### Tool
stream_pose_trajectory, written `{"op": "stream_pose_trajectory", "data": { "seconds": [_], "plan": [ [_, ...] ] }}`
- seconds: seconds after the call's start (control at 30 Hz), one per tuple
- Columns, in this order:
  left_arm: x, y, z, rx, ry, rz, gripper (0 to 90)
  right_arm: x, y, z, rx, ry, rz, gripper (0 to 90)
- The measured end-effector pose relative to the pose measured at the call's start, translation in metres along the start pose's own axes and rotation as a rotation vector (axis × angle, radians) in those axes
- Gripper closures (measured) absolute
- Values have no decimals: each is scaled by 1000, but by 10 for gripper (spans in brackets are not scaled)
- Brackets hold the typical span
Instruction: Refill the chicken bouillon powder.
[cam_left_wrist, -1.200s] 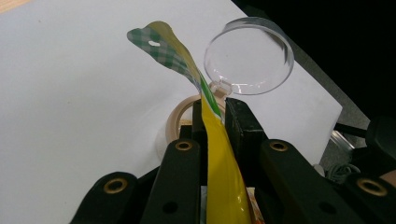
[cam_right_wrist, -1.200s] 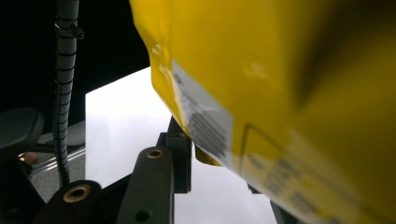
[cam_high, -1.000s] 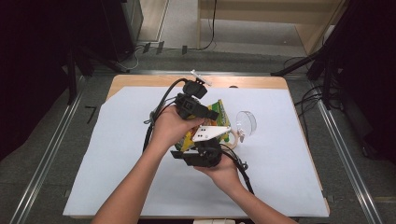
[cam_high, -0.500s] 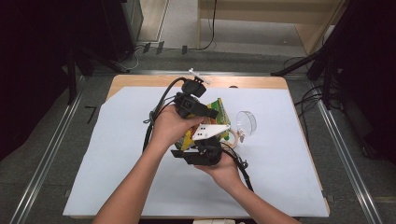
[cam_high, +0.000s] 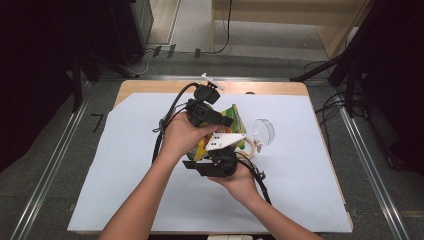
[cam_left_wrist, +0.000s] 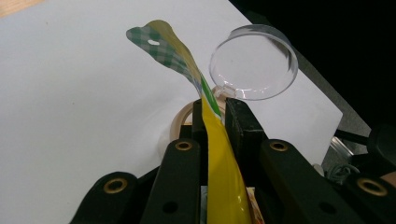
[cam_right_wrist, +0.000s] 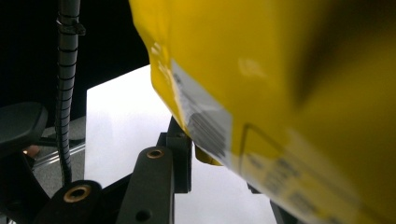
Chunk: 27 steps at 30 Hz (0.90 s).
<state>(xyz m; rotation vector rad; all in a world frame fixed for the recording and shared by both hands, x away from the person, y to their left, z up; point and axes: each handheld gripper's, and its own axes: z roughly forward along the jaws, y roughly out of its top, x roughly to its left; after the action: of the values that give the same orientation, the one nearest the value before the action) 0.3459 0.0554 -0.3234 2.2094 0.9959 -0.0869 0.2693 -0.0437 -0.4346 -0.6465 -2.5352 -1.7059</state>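
Grey floor all round the white-covered table, metal rails either side, pale wooden furniture at top.

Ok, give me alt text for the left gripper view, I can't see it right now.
The left gripper is shut on the edge of a yellow packet whose green-checked top curls upward. Just beyond it, a clear round lid stands tilted above a beige ring on the white table cover.
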Motion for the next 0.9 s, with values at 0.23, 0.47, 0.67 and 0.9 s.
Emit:
{"op": "stream_pose_trajectory", "data": {
  "seconds": [0.23,0.47,0.67,0.9],
  "plan": [
    [2,0,0,2,8,-2,830,-1,2,2,13,15,13,695],
    [1,0,1,11,12,-1,831,-2,2,2,15,18,19,697],
    [0,1,3,21,15,-3,830,-2,1,3,19,17,35,697],
    [-2,1,3,17,25,5,829,-3,0,3,17,16,42,700]
  ]
}}
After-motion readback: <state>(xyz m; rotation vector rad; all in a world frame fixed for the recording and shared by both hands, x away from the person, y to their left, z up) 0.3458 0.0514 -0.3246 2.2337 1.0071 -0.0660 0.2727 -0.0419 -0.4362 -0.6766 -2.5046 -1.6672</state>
